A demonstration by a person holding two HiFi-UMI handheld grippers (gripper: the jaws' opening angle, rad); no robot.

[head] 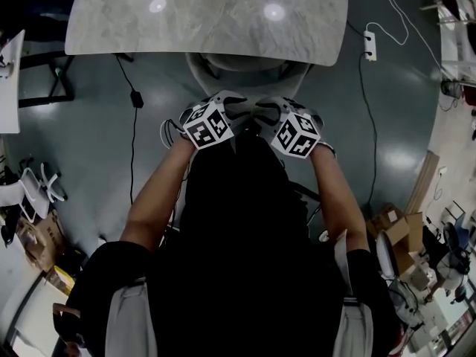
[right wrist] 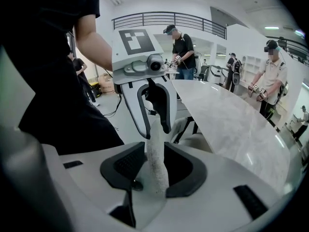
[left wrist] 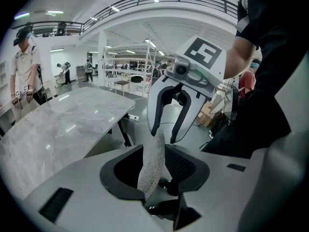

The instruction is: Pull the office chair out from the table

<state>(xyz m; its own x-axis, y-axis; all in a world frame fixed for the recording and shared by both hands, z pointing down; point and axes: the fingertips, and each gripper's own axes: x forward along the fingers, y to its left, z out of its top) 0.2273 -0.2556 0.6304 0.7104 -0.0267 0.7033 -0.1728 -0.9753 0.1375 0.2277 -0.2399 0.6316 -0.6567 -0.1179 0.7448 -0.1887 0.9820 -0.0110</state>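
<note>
Marble table [head: 208,17] overhangs office chair [head: 249,71], backrest [left wrist: 152,163] between parted jaws.

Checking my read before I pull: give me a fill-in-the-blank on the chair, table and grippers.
1. The office chair stands pushed in ___ the marble table.
2. The left gripper and right gripper each straddle the edge of the chair's ___.
3. Each gripper is ___, not clamped on it.
Missing words: under; backrest; open.
</note>
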